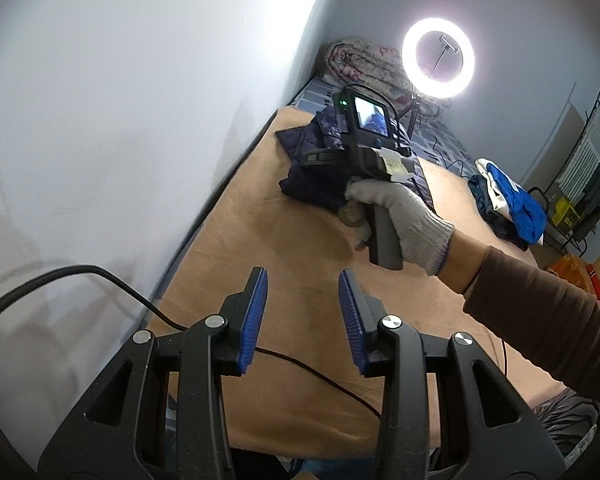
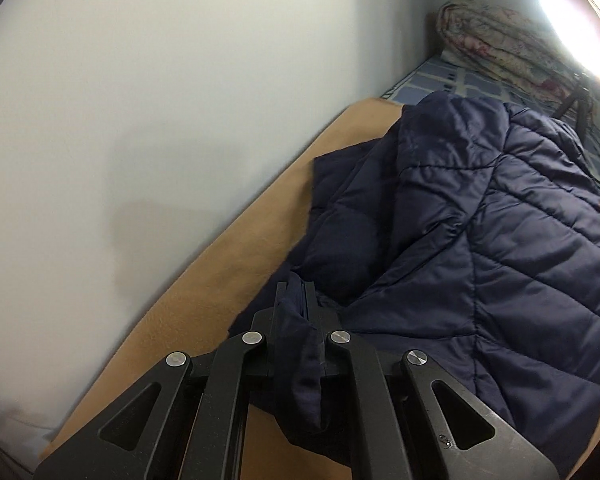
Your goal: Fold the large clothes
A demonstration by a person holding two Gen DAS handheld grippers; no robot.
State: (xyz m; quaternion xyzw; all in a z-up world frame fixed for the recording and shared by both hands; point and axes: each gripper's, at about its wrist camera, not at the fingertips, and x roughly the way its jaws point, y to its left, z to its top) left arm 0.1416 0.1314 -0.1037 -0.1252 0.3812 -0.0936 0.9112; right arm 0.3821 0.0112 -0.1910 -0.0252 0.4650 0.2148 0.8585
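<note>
Two grippers are at work on one garment: the navy quilted jacket (image 2: 480, 240) fills the right half of the right wrist view, lying bunched on the tan blanket (image 2: 204, 304). At lower centre the right gripper (image 2: 296, 300) is pinched on a fold of its fabric. In the left wrist view the left gripper (image 1: 303, 312) hangs spread and empty over bare blanket at lower centre. The step looks like drawing an edge across; next, the left should probably take a matching edge.
</note>
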